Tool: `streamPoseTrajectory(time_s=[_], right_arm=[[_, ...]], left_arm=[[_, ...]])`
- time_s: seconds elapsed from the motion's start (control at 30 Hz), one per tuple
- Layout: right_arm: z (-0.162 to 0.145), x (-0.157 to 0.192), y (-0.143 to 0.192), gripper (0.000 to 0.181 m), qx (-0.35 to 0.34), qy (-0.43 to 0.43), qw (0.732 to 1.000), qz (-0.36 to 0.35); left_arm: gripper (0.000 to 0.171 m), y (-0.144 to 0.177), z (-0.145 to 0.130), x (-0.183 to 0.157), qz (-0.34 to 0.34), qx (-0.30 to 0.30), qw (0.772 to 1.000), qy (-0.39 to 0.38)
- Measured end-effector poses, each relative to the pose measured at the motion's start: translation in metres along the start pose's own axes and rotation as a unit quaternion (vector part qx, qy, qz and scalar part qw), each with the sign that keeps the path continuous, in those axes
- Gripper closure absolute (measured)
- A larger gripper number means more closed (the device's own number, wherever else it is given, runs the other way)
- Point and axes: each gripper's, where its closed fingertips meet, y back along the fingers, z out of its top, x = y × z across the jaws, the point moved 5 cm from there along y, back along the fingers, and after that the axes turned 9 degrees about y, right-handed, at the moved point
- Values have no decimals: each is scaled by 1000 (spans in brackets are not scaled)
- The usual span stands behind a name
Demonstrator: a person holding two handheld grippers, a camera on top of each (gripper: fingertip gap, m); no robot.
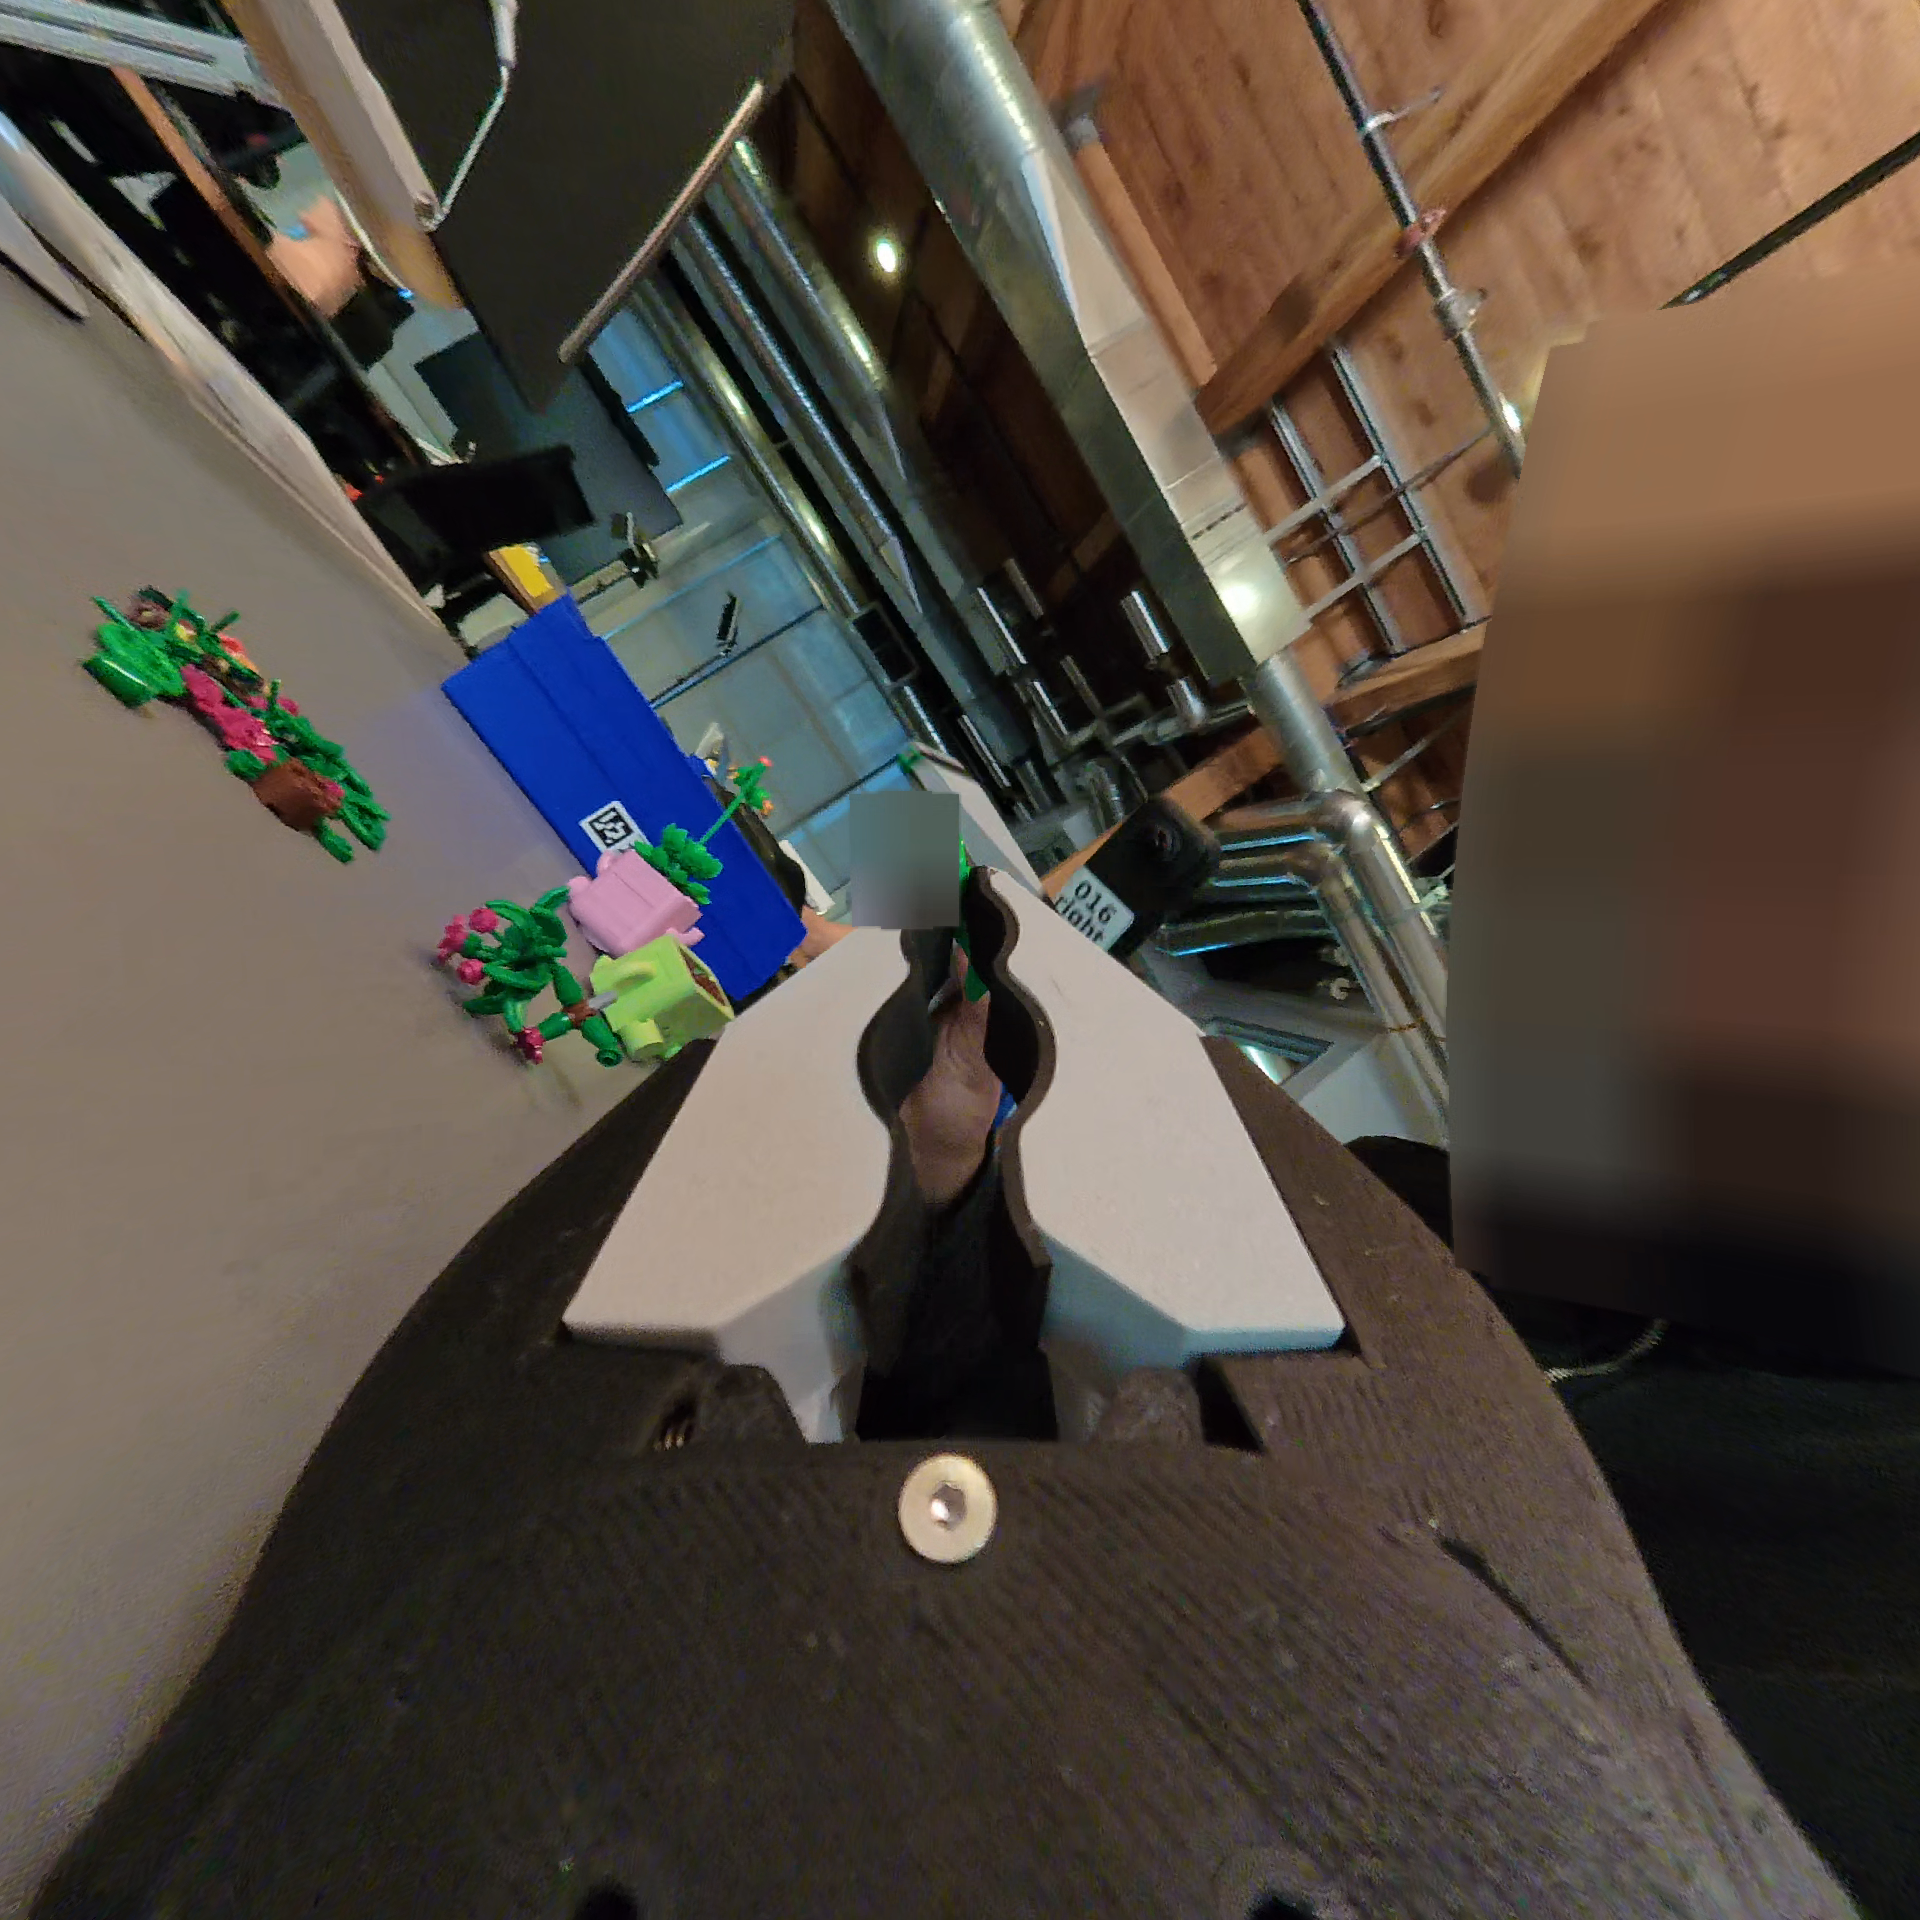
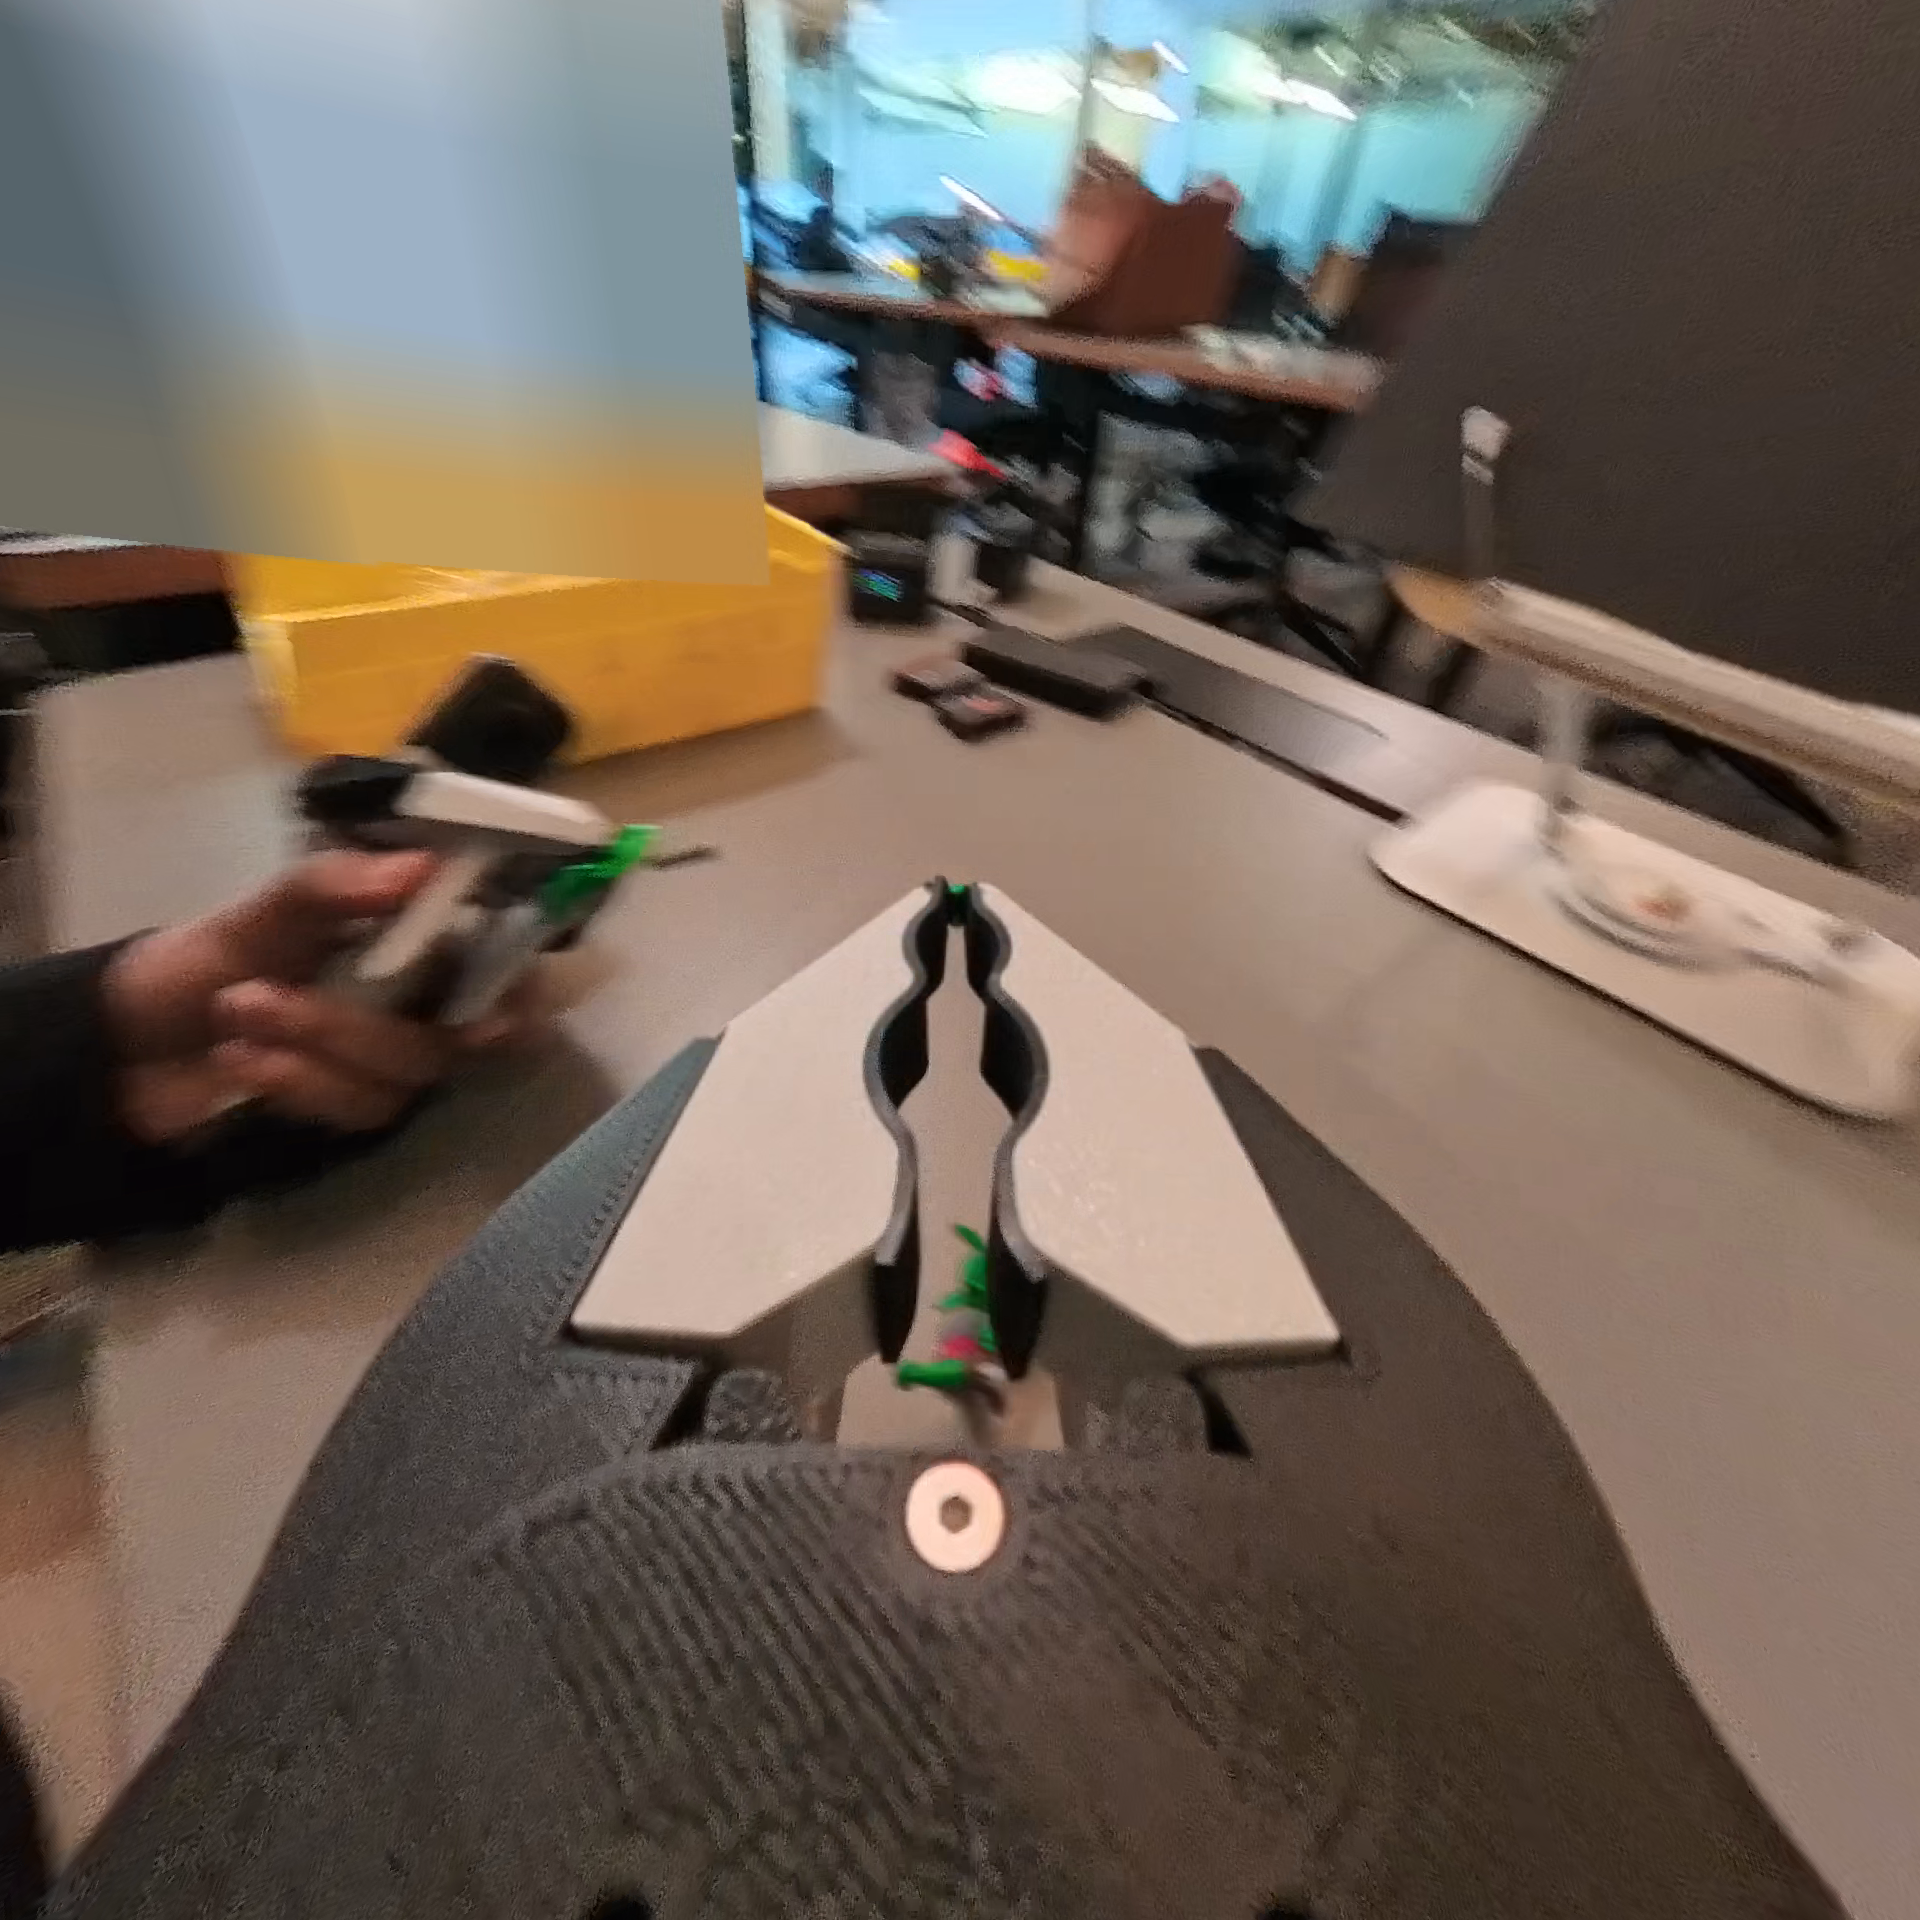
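Grey table (image 2: 1195, 831), yellow bin (image 2: 540, 665), workshop behind; both grippers' fingers pinch green stems.

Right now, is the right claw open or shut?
Shut. In its own wrist view the right claw has its tips pinched on a small green plastic piece, with only a narrow wavy gap behind them.

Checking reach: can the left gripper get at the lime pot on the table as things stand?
Probably not right away. The left gripper is already shut on a green stem, so its jaws are taken. The lime pot lies on the table beside a pink pot, with nothing over it.
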Motion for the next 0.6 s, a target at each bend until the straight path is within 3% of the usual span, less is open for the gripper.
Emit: streamPoseTrajectory(time_s=[0.07, 0.13, 0.2, 0.3, 0.43, 0.6], right_arm=[[-17, -32, -8, 181, 85, -25, 993, -73], [-48, -58, -21, 178, 196, -59, 969, -139], [-77, -69, -36, 171, 270, -80, 947, -155], [-104, -73, -54, 176, 314, -102, 932, -148], [-106, -73, -55, 177, 313, -103, 932, -150], [-58, -53, -41, 166, 208, -83, 969, -100]], left_arm=[[171, -1, 1, 2, 8, 0, 1000, 1], [171, -2, 1, 4, 15, -4, 1000, 1], [171, -1, 2, 4, 16, -8, 1000, -1], [171, 0, 2, 3, 15, -11, 1000, -2], [171, -1, 0, 3, 17, -2, 1000, -6], [171, -1, 0, 3, 17, -3, 1000, -7]])
